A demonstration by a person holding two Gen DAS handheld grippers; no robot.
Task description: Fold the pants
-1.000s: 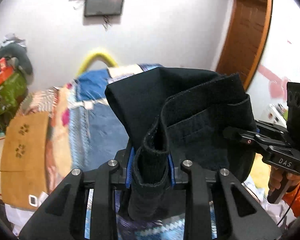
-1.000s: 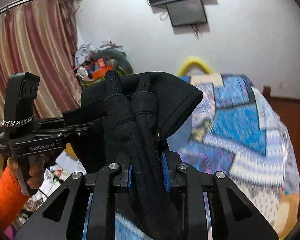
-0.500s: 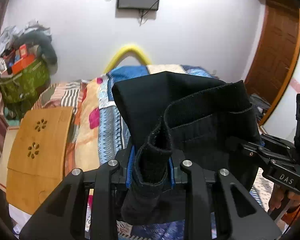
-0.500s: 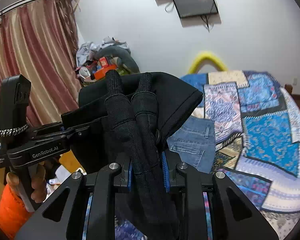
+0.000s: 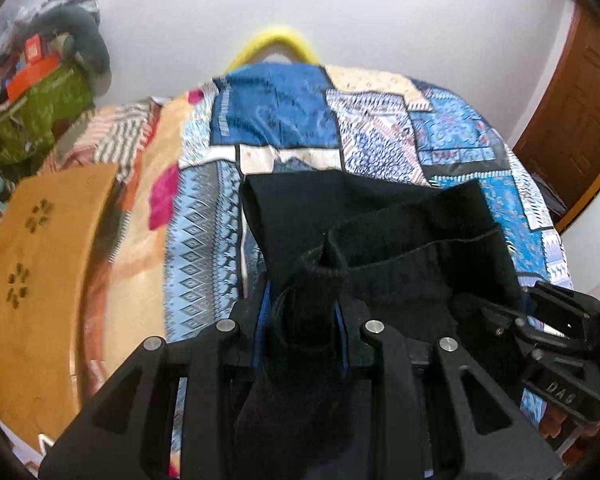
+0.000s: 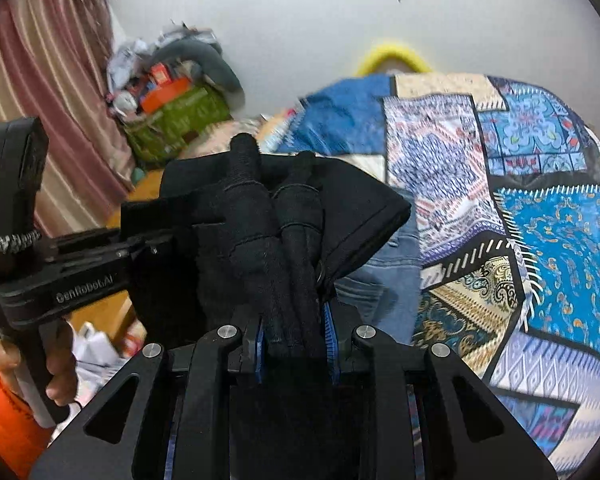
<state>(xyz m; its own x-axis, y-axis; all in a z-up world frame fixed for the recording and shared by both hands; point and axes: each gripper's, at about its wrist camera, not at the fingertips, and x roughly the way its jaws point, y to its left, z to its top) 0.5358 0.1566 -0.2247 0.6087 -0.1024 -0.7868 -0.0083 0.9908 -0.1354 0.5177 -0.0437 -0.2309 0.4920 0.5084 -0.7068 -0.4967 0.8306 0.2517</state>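
Patchwork bedding covers the bed (image 5: 380, 136) below, where one pair of jeans (image 6: 384, 280) lies. One pair of black pants (image 5: 380, 232) is held above it (bunched), clamped in both the left claw (image 5: 300, 320) and the right claw (image 6: 294, 332).

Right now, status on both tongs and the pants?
Left tongs shut on bunched black fabric pants. Right tongs shut on same pants, held above patchwork quilt bed. Folded blue denim jeans lie below.
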